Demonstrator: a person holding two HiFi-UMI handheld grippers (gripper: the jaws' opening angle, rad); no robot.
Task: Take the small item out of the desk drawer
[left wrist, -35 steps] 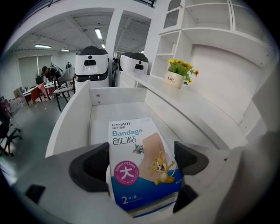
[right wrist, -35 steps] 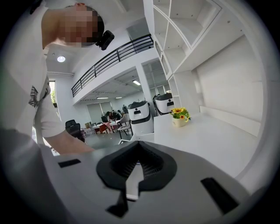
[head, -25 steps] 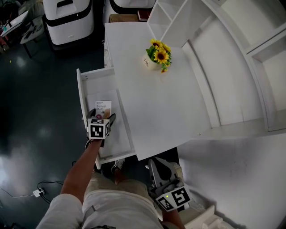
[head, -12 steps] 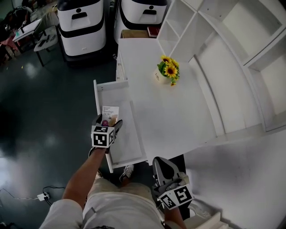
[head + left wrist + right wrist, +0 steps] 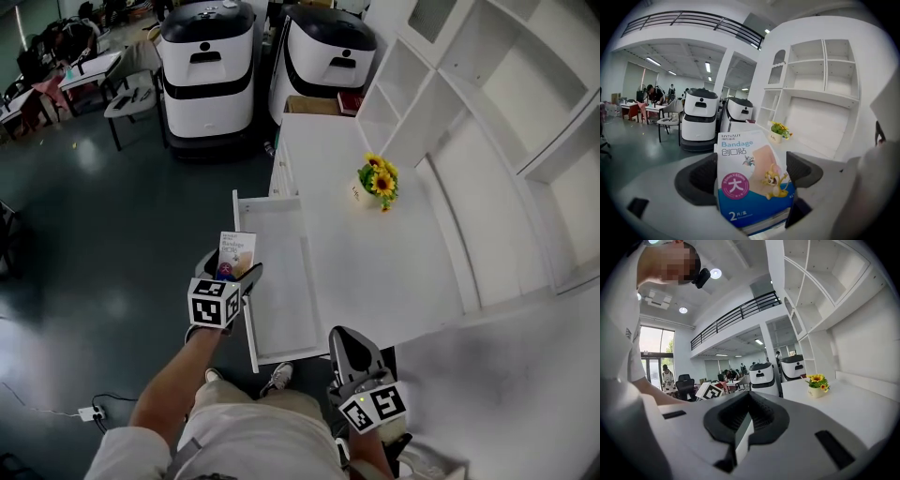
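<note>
My left gripper (image 5: 229,271) is shut on a small bandage box (image 5: 236,254), white and blue with a cartoon print. It holds the box upright, lifted above the left wall of the open white drawer (image 5: 281,292). In the left gripper view the box (image 5: 751,180) fills the gap between the two dark pads, which press its sides. The drawer floor that shows is bare. My right gripper (image 5: 351,353) hangs low by the desk's near edge; in the right gripper view its jaws (image 5: 747,409) stand closed with nothing between them.
The white desk (image 5: 375,272) carries a small pot of sunflowers (image 5: 377,183). A white shelf unit (image 5: 487,122) rises at the right. Two white service robots (image 5: 206,66) (image 5: 323,56) stand beyond the desk, with tables and chairs (image 5: 112,89) at the far left. The floor is dark.
The left gripper has risen out of the drawer with the bandage box and now sits over the drawer's left wall. The right gripper has lifted a little.
</note>
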